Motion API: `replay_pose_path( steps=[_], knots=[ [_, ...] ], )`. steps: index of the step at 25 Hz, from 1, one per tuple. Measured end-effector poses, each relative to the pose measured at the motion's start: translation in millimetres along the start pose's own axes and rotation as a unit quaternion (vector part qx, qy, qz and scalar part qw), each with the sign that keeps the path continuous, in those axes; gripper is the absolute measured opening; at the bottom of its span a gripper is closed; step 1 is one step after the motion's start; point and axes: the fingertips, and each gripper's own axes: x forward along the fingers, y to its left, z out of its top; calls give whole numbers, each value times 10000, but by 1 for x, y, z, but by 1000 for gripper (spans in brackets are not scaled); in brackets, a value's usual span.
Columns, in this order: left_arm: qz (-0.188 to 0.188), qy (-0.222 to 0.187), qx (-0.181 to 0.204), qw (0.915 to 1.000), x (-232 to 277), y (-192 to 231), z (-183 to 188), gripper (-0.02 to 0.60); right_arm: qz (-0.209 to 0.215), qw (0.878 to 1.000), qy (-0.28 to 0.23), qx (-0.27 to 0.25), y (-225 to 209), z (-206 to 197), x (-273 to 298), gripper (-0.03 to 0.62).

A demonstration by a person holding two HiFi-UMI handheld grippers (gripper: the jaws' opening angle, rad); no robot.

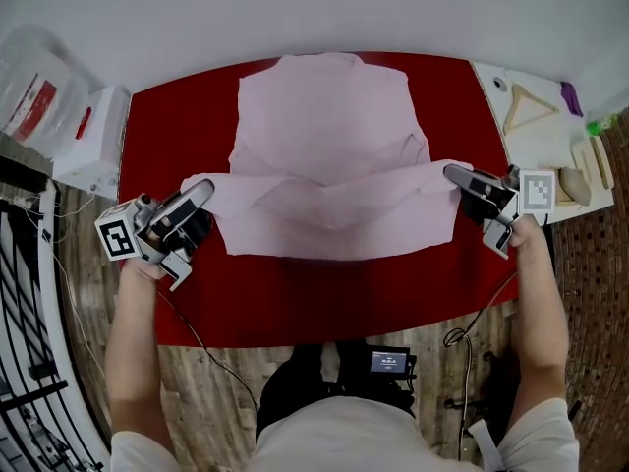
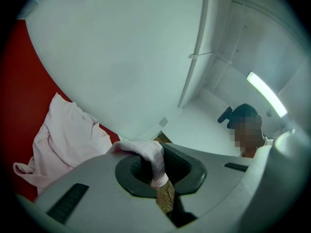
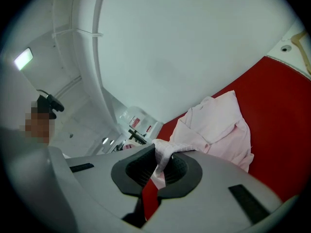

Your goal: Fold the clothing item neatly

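Pink shirt (image 1: 334, 155): spread on red table cover (image 1: 167, 126). Near edge lifted and stretched between left gripper (image 1: 203, 189) and right gripper (image 1: 453, 173), each clenched on a corner. Wooden hanger (image 1: 529, 107) lies well right; white box (image 1: 93, 141) left.

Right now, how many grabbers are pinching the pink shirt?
2. The left gripper clamps the pink shirt at its left corner; the right gripper clamps its right corner. No others are in view.

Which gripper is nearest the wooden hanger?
The right gripper; the left gripper holds the far edge of the pale pink shirt, away from the triangular wooden hanger.
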Motion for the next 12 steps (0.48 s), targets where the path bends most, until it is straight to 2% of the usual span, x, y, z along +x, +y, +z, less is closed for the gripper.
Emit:
replay_pose_path(
  steps=[4,9,12],
  knots=[
    [36,-57,-47,10000,8,27,17,15,152,9998,132,36,-23,16,18,23],
    [-57,-138,125,9998,10,48,40,17,399,9990,178,7,-42,41,34,23],
    [88,-279,125,9995,9,71,59,17,445,9989,85,105,-60,61,41,23]
  ],
)
